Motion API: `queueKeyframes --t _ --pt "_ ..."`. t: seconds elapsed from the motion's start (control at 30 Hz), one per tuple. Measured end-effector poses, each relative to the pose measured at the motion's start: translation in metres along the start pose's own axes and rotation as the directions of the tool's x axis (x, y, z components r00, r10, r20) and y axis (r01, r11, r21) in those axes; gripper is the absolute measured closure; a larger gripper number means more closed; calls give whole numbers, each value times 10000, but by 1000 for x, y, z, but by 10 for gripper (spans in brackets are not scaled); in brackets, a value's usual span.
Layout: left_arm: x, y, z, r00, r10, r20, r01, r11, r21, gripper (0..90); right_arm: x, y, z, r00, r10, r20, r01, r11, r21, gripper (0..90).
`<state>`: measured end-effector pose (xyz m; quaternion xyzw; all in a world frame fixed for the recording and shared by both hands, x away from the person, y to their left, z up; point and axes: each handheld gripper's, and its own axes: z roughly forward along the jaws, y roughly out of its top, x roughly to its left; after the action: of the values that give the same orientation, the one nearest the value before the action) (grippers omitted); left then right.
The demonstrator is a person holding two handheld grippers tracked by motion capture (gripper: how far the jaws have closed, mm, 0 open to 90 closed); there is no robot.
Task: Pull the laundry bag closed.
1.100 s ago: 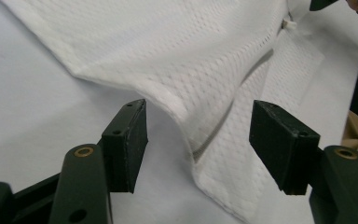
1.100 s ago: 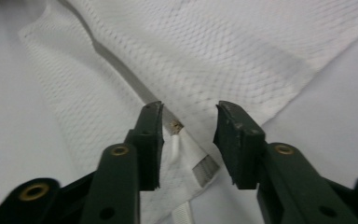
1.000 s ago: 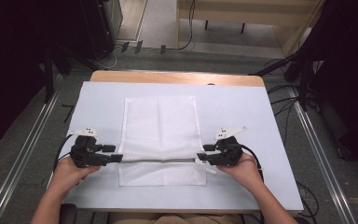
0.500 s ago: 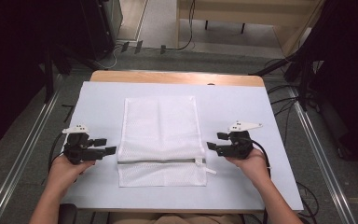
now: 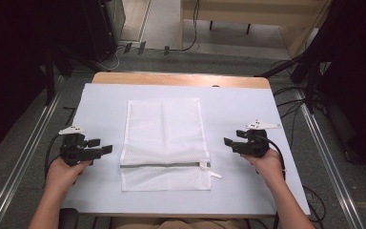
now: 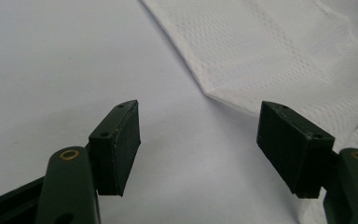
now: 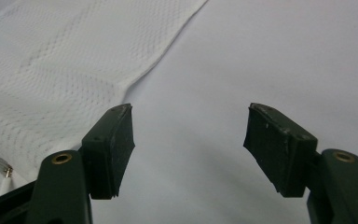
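High view: I see one white mesh bag (image 5: 164,143) lying flat mid-frame on the pale counter (image 5: 238,109), long axis running top to bottom, its single zipper (image 5: 164,165) crossing near the lower end. My left tongs (image 5: 106,150) and right tongs (image 5: 228,142) flank it, both spread, holding nothing.
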<state>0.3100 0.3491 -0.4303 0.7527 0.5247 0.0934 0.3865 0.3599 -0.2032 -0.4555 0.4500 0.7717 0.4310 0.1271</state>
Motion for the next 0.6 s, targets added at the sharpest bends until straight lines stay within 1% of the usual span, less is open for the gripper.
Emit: queueKeyframes --t 0.07,0.17,0.27,0.4,0.47,0.6 --pt "0 0 0 9999 -93 -44 93 10000 -26 302 -1 0 0 10000 9 36 -9 10000 22 336" --pt "0 0 0 9997 -114 -199 112 9999 -87 293 0 0 1 10000 3 47 -3 10000 34 336" --pt "1 -1 1 9997 -46 -252 44 10000 -75 285 1 -1 2 10000 -60 10 60 9999 128 336" --pt "1 -1 3 9995 -84 -289 84 10000 -33 283 1 -1 3 10000 -83 23 83 9998 172 336" --pt "1 -1 3 9996 -13 -293 15 10000 69 283 1 -1 3 10000 -86 -19 86 9998 174 336" --pt "0 -1 3 9994 -38 -349 39 10000 36 283 2 -1 3 9999 -108 -23 109 9997 232 336"
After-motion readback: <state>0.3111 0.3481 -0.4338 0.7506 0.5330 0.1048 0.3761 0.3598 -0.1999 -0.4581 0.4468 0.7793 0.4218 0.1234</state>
